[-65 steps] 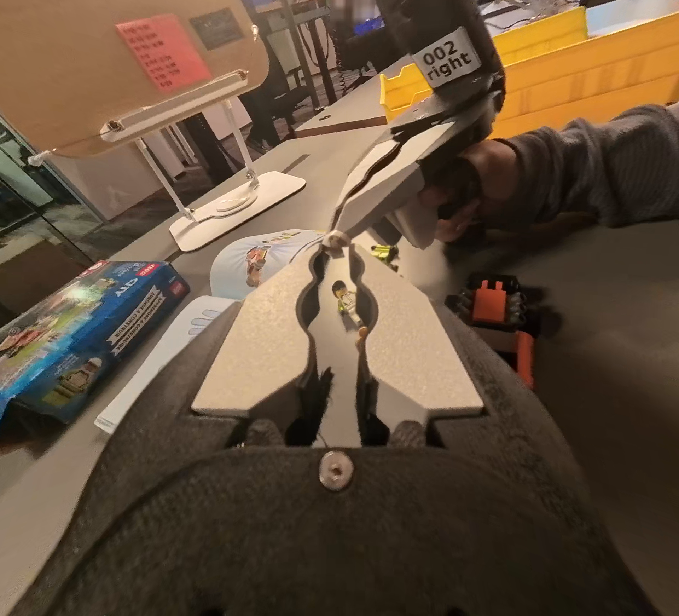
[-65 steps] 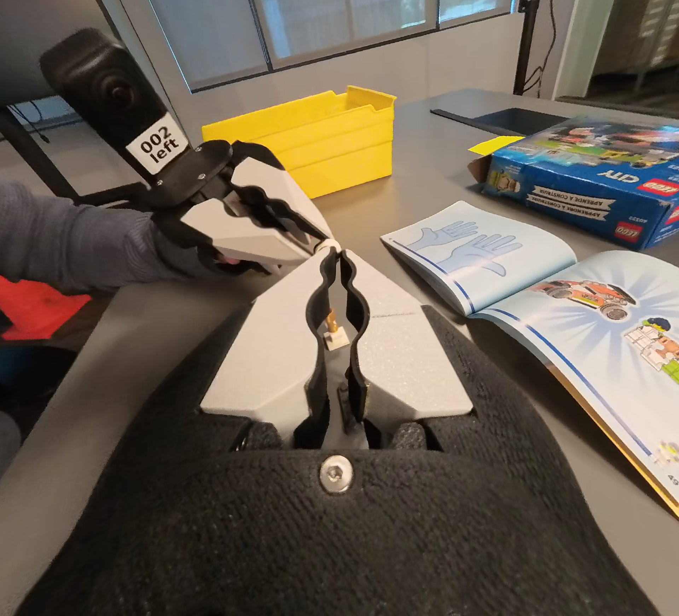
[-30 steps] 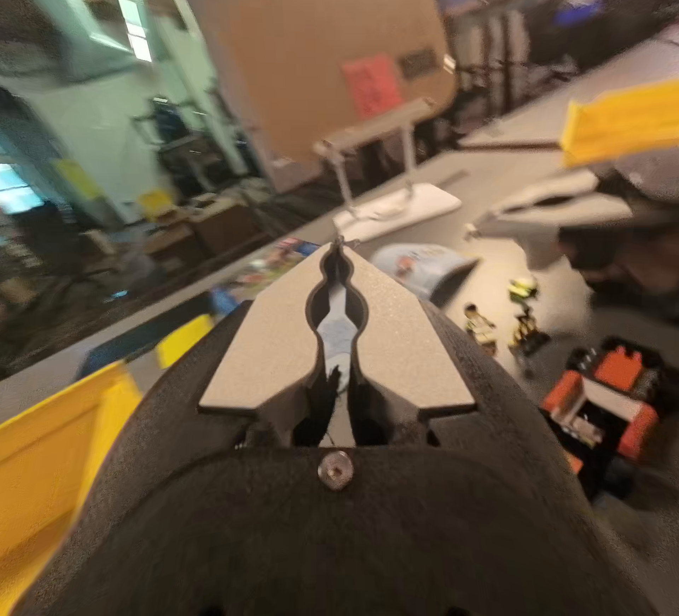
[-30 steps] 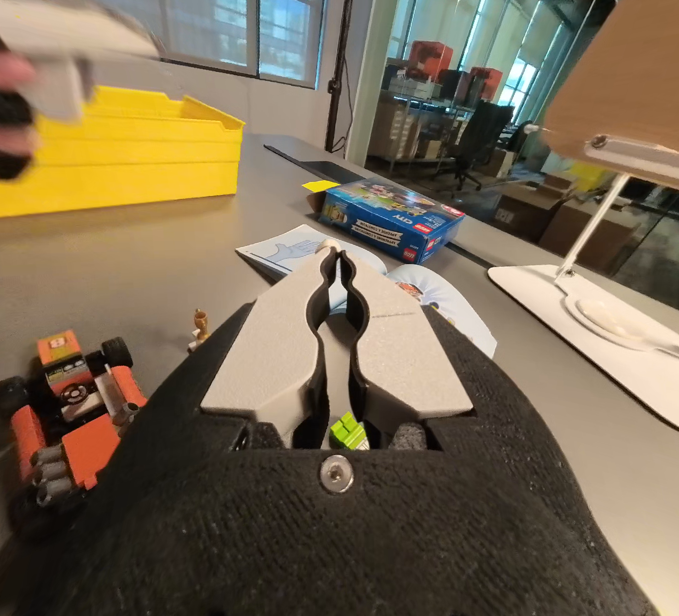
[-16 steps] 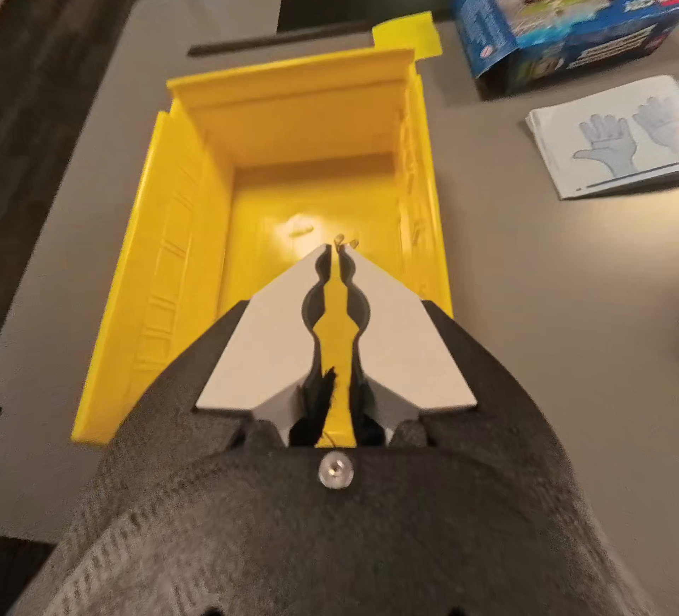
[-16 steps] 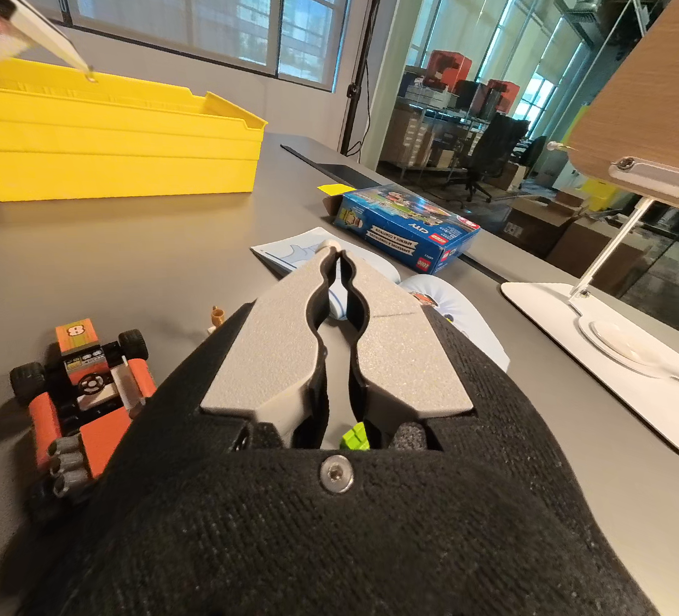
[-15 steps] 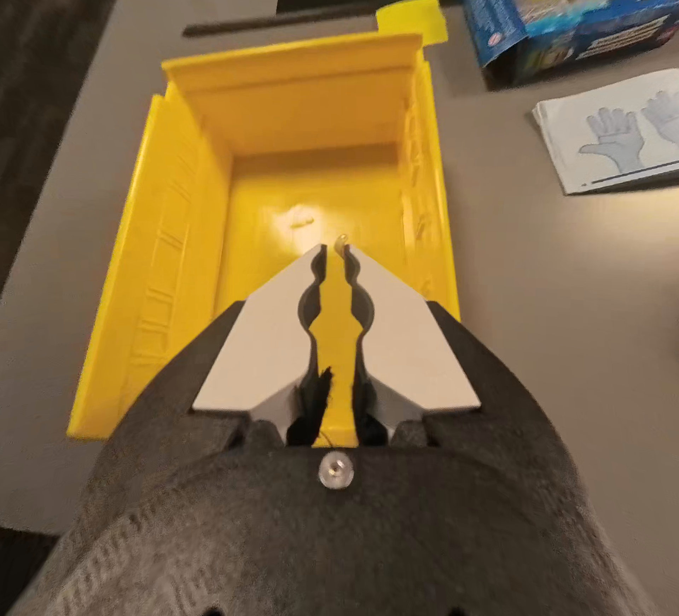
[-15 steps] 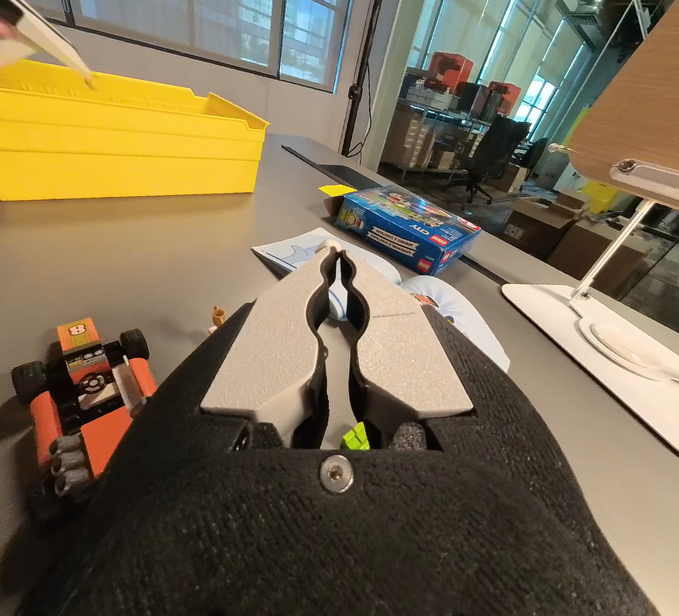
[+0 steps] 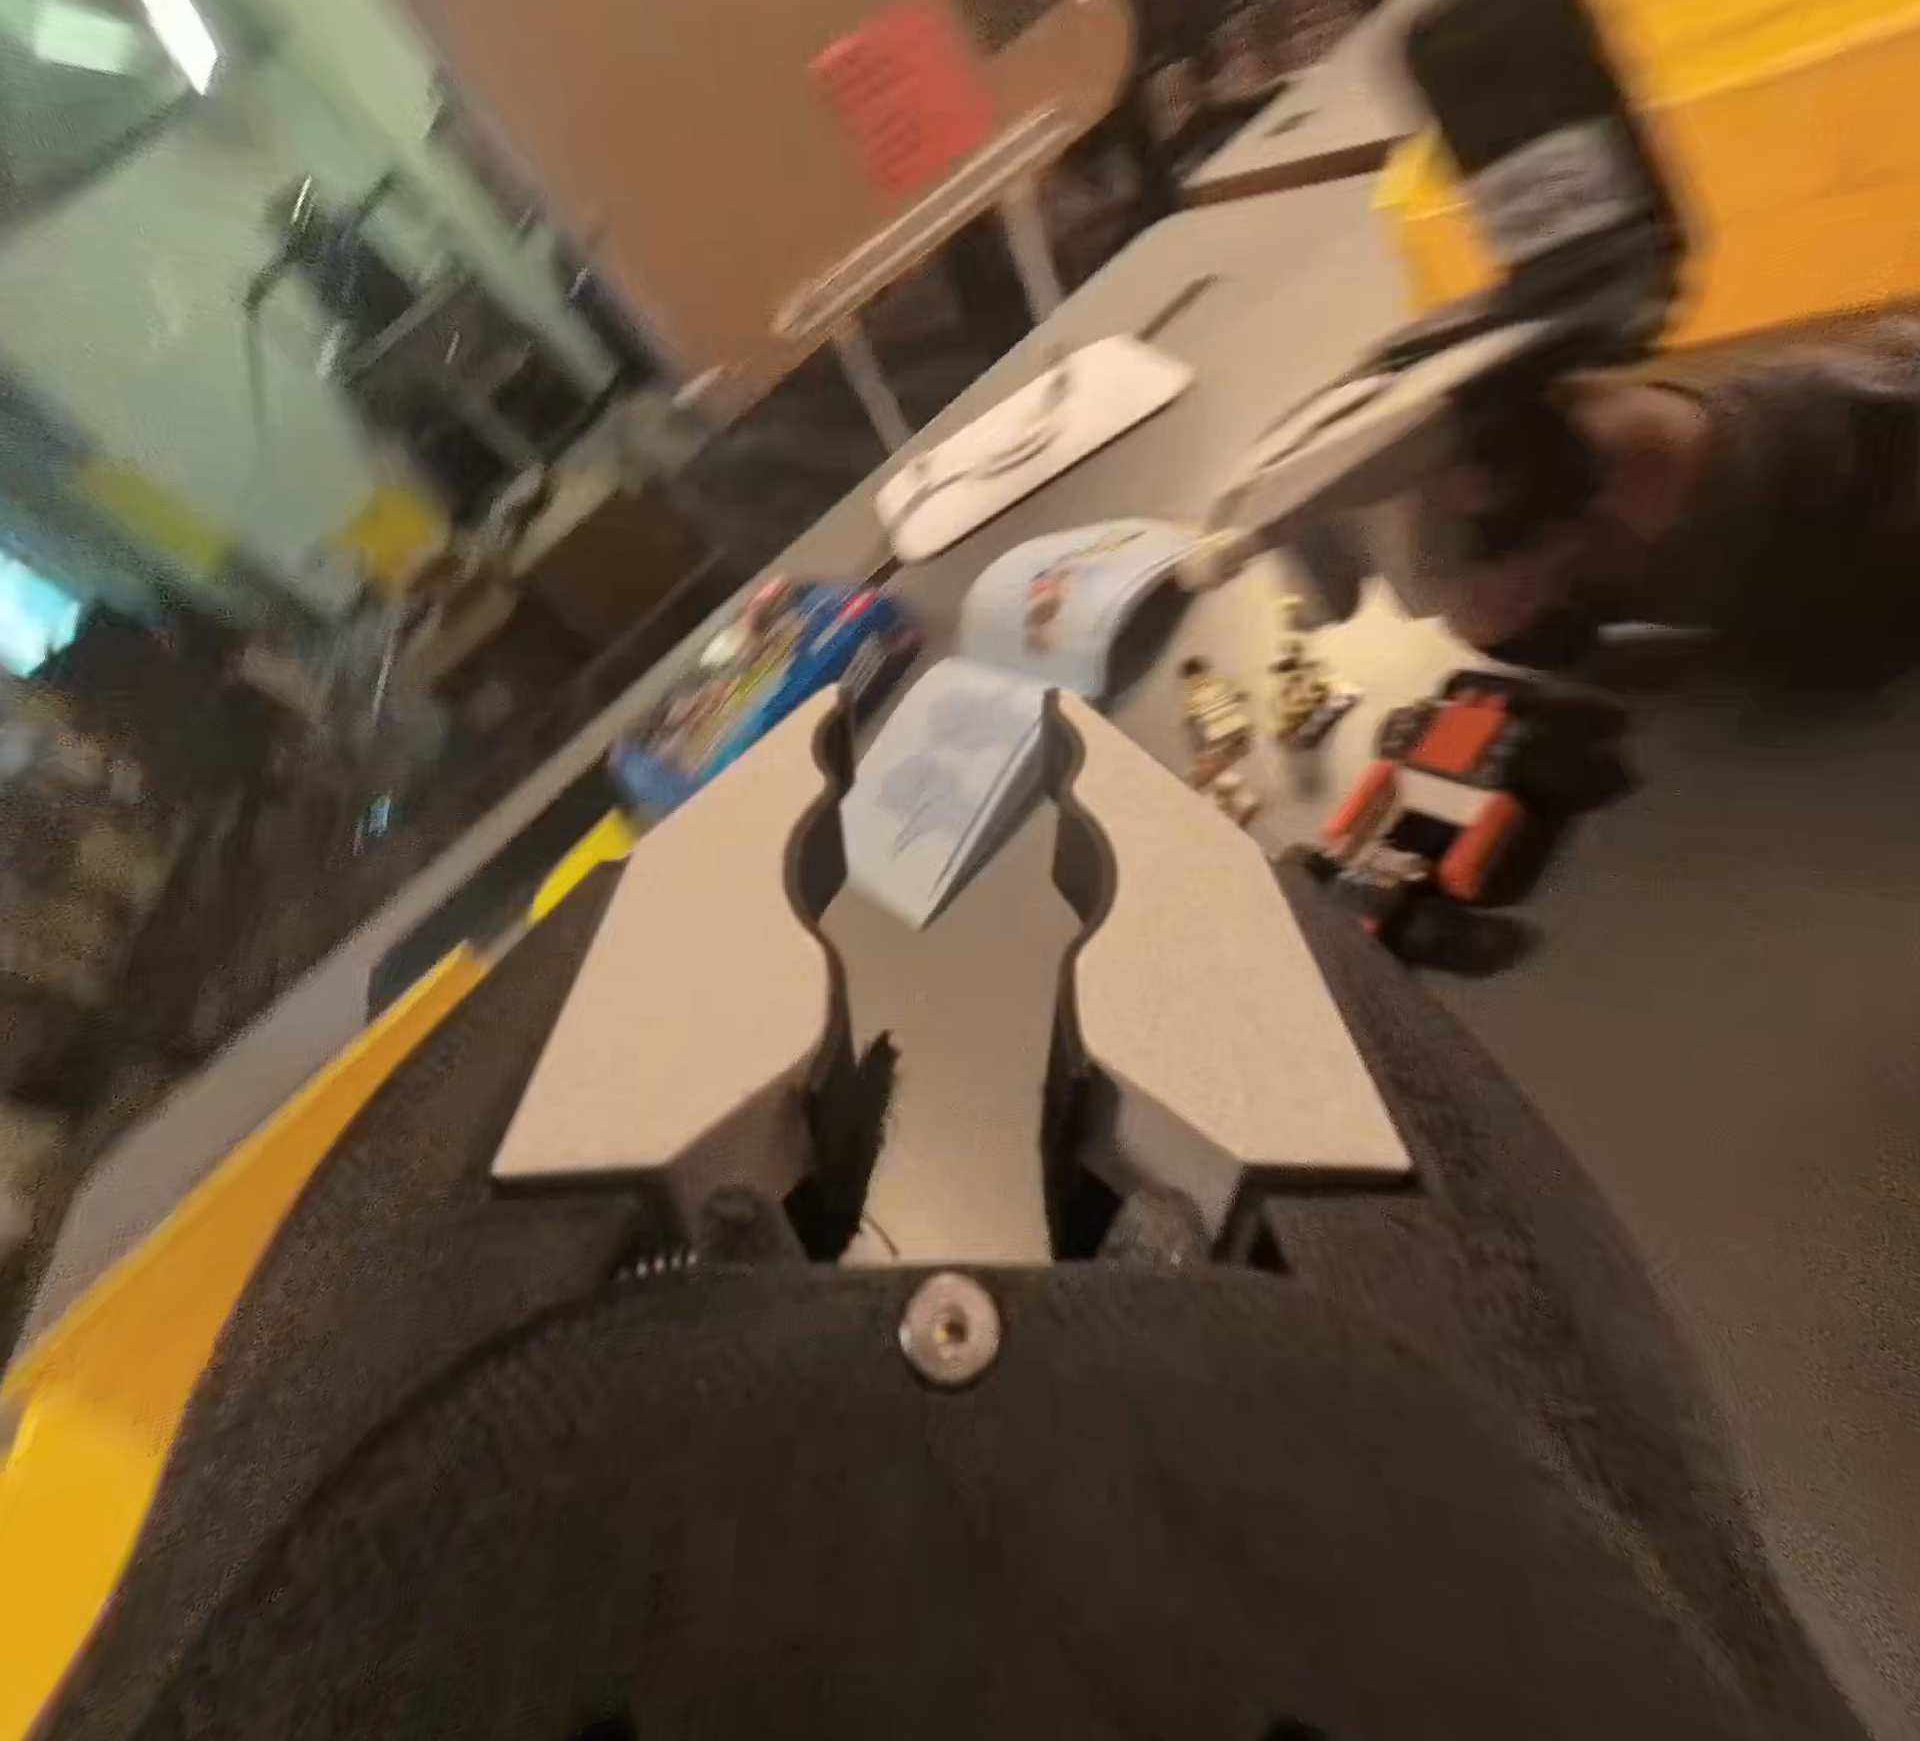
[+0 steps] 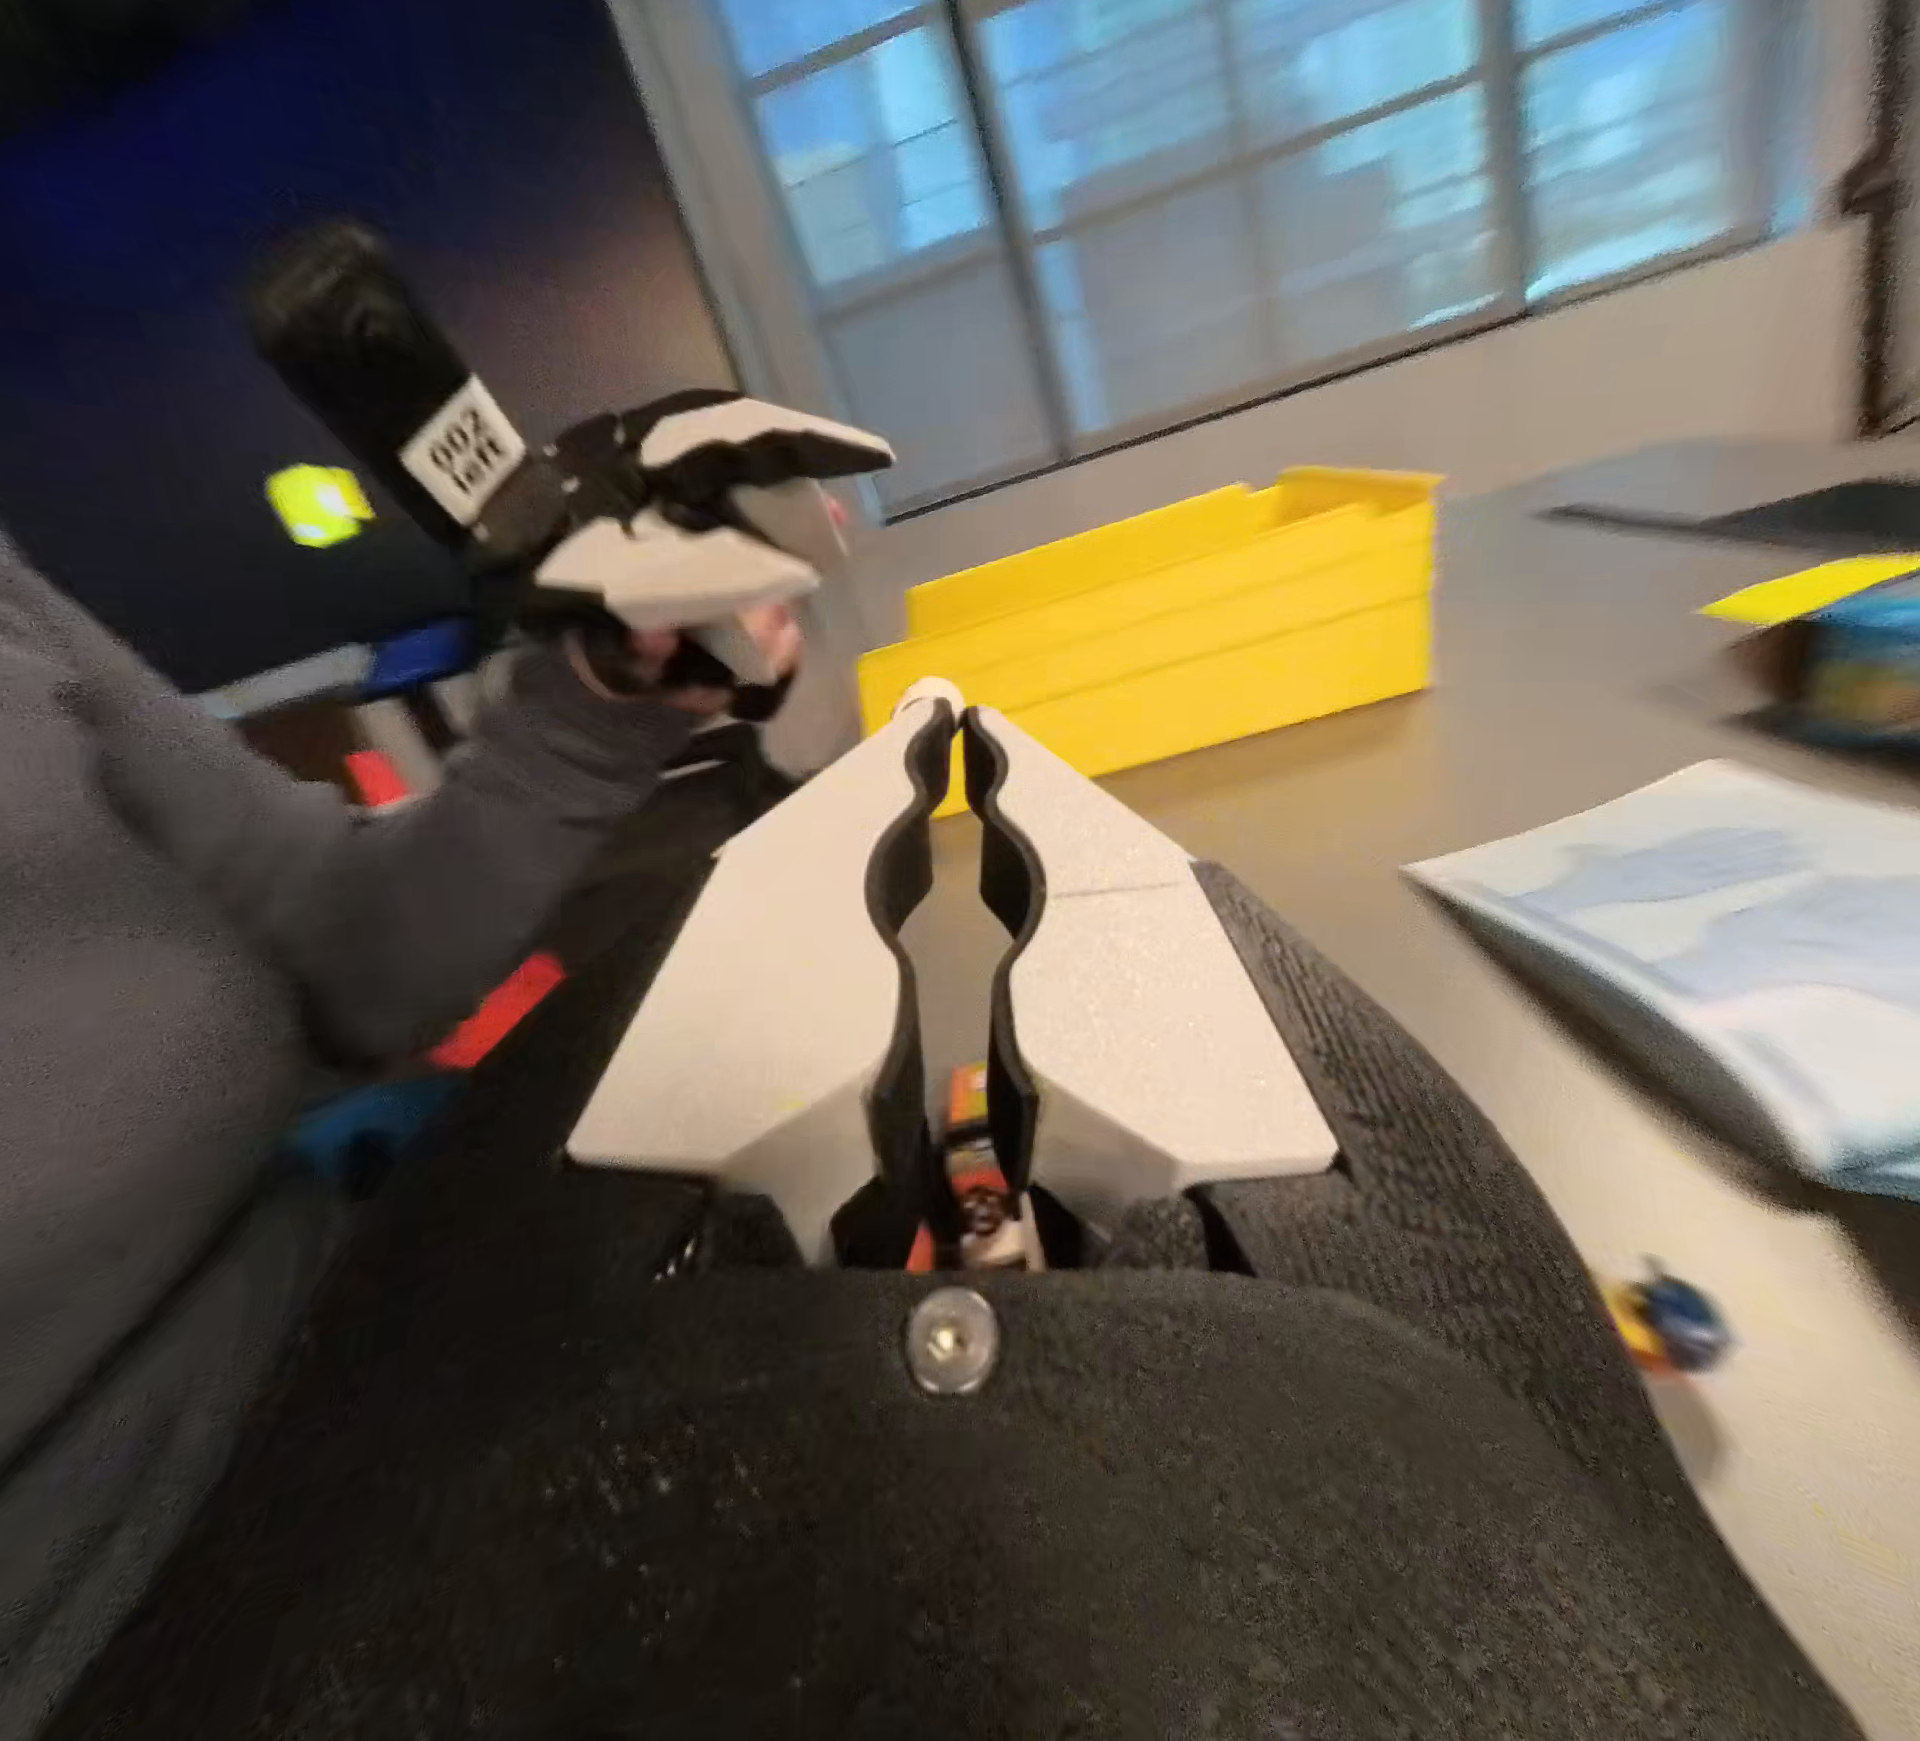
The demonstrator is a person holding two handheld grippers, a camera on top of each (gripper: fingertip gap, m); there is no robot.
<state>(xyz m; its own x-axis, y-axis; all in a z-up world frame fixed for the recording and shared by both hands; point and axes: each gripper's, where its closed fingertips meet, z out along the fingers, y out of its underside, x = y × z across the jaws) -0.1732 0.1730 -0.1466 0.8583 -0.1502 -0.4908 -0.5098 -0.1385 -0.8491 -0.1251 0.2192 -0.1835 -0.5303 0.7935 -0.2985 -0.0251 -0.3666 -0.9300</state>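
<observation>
My left gripper (image 9: 945, 715) is open and empty, raised above the grey table (image 9: 1714, 1120); the view is blurred by motion. Beyond its fingers lie a light blue booklet (image 9: 956, 787), two small minifigures (image 9: 1210, 725) and an orange toy car (image 9: 1444, 808). A yellow bin (image 9: 104, 1379) is at its lower left. My right gripper (image 10: 951, 720) is shut with nothing visible between its pads; it points toward the yellow bin (image 10: 1143, 611). The left gripper also shows in the right wrist view (image 10: 748, 507), open and in the air left of the bin.
A blue toy box (image 9: 758, 694) lies past the booklet. A white stand base (image 9: 1039, 434) carries a brown board. More yellow bins (image 9: 1766, 81) stand at the back right. The booklet (image 10: 1714, 912) is right of my right gripper. A small blue and orange piece (image 10: 1662, 1328) lies near it. Some 9 centimetres of space lies between my two pairs of fingers.
My left gripper, shut a second ago, opened over the yellow bin, then swung back toward the toys with its jaws wider. My right gripper stayed shut and turned left toward the bin.
</observation>
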